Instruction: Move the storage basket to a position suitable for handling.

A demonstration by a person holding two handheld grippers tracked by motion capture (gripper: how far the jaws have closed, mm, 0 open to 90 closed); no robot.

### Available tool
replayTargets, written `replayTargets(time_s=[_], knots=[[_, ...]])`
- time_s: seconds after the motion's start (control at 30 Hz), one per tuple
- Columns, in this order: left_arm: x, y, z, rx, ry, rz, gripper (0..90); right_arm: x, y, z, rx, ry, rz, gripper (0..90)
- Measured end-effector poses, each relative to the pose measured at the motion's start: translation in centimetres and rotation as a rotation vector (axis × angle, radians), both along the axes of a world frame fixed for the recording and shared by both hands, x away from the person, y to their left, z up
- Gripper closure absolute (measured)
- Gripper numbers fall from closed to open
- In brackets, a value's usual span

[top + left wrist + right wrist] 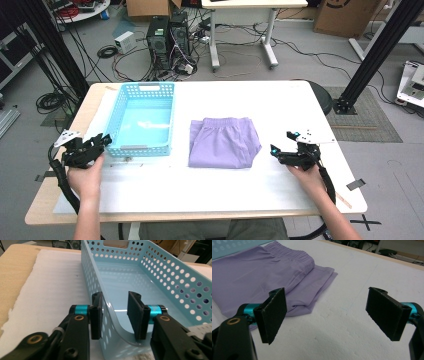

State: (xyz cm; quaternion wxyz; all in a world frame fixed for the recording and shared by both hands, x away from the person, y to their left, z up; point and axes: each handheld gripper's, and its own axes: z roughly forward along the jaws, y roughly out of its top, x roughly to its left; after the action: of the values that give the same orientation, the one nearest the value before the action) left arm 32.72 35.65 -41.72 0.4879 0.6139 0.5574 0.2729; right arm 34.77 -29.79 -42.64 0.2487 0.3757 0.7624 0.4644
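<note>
**Folded shorts lie between basket and right tongs, nearer the right hand**

At the left, the left gripper (95,145) sits at the near left corner of the light-blue perforated plastic basket (120,117). In the left gripper view its jaws are partly spread and straddle the basket's near-left wall (110,322), one pad outside, one inside; whether a pad touches the wall I cannot tell. The basket is empty, its long axis running away from the person.

In the middle of the white foam mat (280,107) lie the folded lilac fabric shorts (222,142), just beside the basket's right wall, elastic waistband at the far edge, flat.

At the right, the right gripper (284,152) hovers with jaws spread wide and nothing between them. The shorts lie to its left and slightly ahead; their near right corner (304,307) is the closest part. Judging from this, the right hand is better placed to pinch the shorts, then carry them leftward to the basket.
</note>
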Motion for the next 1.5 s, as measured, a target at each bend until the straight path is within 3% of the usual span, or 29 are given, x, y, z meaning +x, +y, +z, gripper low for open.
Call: replayTargets(time_s=[0.1,0.13,0.3,0.53,0.6,0.7,0.73,0.77,0.8,0.83,0.87,0.9,0.93,0.97,1.0,1.03,1.07,1.13,1.23,1.27,1.37,1.43,1.5], knots=[[0.5,-0.1,0.2,0.023,0.023,0.001,67.2,0.0,0.1,0.0,-0.004,0.002,0.000,17.8],[1.0,-0.4,0.3,0.078,0.057,-0.007,68.3,-0.1,0.2,0.0,-0.006,0.003,0.001,17.8],[1.7,-0.3,0.2,0.081,0.064,-0.016,75.9,-0.1,0.3,-0.1,-0.015,0.009,0.010,22.9],[4.8,-1.0,0.7,0.154,0.067,-0.143,76.7,-0.1,0.6,-0.1,-0.032,0.001,0.021,23.5],[6.4,-1.0,0.8,0.133,0.063,-0.176,77.7,-0.3,0.7,-0.1,-0.032,0.005,0.021,23.5],[7.0,-0.7,0.6,0.110,0.027,-0.180,77.7,-0.3,0.8,-0.1,-0.039,0.009,0.021,23.5],[7.1,-0.4,0.6,0.097,0.033,-0.182,71.7,-0.3,0.7,-0.1,-0.042,0.005,0.023,23.6],[6.9,0.0,0.7,0.092,0.027,-0.147,62.0,-0.3,0.8,-0.1,-0.045,0.011,0.022,23.5],[6.9,0.0,0.7,0.092,0.027,-0.147,55.6,-0.3,0.8,-0.1,-0.045,0.011,0.022,23.5],[6.0,0.1,1.0,0.085,-0.025,-0.128,50.0,-0.3,0.7,-0.1,-0.042,0.004,0.024,23.5],[6.0,0.1,1.0,0.085,-0.025,-0.128,42.5,-0.3,0.7,-0.1,-0.042,0.004,0.024,23.5],[5.3,0.0,1.2,0.094,-0.037,-0.102,42.5,-0.3,0.7,-0.1,-0.039,0.005,0.026,23.5],[4.1,-0.3,1.4,0.087,-0.068,-0.096,34.7,-0.2,0.7,-0.2,-0.039,0.006,0.023,23.5],[3.3,-0.5,1.4,0.084,-0.093,-0.101,34.7,-0.1,0.7,-0.2,-0.040,0.011,0.025,23.5],[3.3,-0.5,1.4,0.084,-0.093,-0.101,33.5,-0.1,0.7,-0.2,-0.040,0.011,0.025,23.5],[1.9,-1.4,1.3,0.105,-0.110,-0.107,32.1,-0.1,0.8,-0.3,-0.044,0.001,0.032,23.5],[1.9,-1.4,1.3,0.105,-0.110,-0.107,32.1,-0.1,0.8,-0.3,-0.044,0.001,0.032,23.5],[-0.3,-3.4,1.0,0.134,-0.138,-0.101,32.2,-0.2,0.8,-0.2,-0.041,0.001,0.029,23.5],[-1.4,-4.6,0.9,0.117,-0.136,-0.106,32.1,-0.2,0.8,-0.1,-0.036,0.006,0.028,23.6],[-2.3,-5.6,0.7,0.089,-0.117,-0.126,32.1,-0.2,0.8,-0.1,-0.037,0.005,0.028,23.5],[-3.0,-6.6,0.3,0.083,-0.103,-0.142,32.1,-0.2,0.8,-0.2,-0.038,0.004,0.029,23.5],[-3.4,-7.6,-0.1,0.105,-0.084,-0.151,32.2,-0.2,0.9,-0.2,-0.035,0.005,0.029,23.6],[-3.3,-8.4,-0.9,0.137,-0.047,-0.129,32.1,-0.2,0.9,-0.2,-0.037,0.008,0.031,23.5]])
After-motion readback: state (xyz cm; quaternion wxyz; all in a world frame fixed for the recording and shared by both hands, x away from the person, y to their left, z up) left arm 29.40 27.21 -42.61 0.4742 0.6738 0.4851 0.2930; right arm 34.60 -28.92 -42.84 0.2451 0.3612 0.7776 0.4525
